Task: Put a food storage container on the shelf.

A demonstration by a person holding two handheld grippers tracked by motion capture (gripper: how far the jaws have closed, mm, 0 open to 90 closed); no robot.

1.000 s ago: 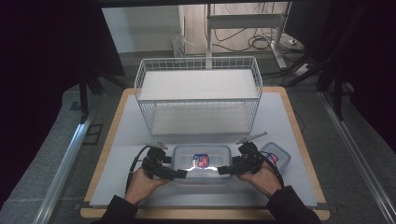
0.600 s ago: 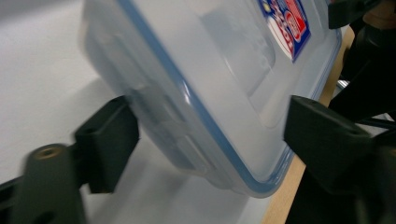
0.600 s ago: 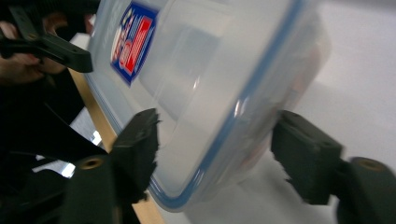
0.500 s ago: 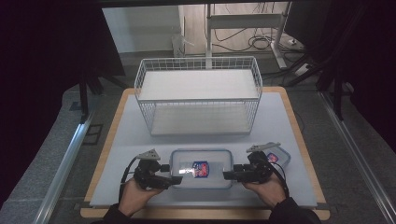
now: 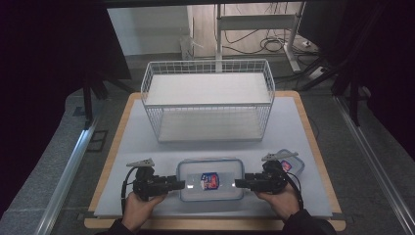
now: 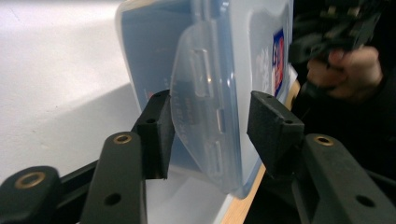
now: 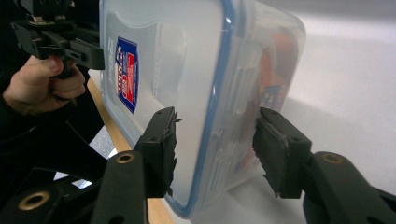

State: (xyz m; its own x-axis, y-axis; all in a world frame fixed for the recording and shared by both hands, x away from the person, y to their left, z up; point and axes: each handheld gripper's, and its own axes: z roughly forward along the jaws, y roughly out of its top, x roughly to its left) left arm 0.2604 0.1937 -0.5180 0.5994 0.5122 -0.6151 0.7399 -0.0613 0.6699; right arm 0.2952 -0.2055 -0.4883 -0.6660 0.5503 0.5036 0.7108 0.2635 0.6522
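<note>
the left hand-held gripper (image 5: 181, 185) is spread wide at one end of the clear box (image 5: 211, 179); the right hand-held gripper (image 5: 239, 183) is spread wide at the other end; the box sits on the counter (image 5: 137, 142)

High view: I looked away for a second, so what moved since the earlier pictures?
Both hands drew back toward the person. The left hand-held gripper and right hand-held gripper now sit at the ends of the clear lidded container, jaws open around its side latches. The wire basket and the small container stayed put.
</note>
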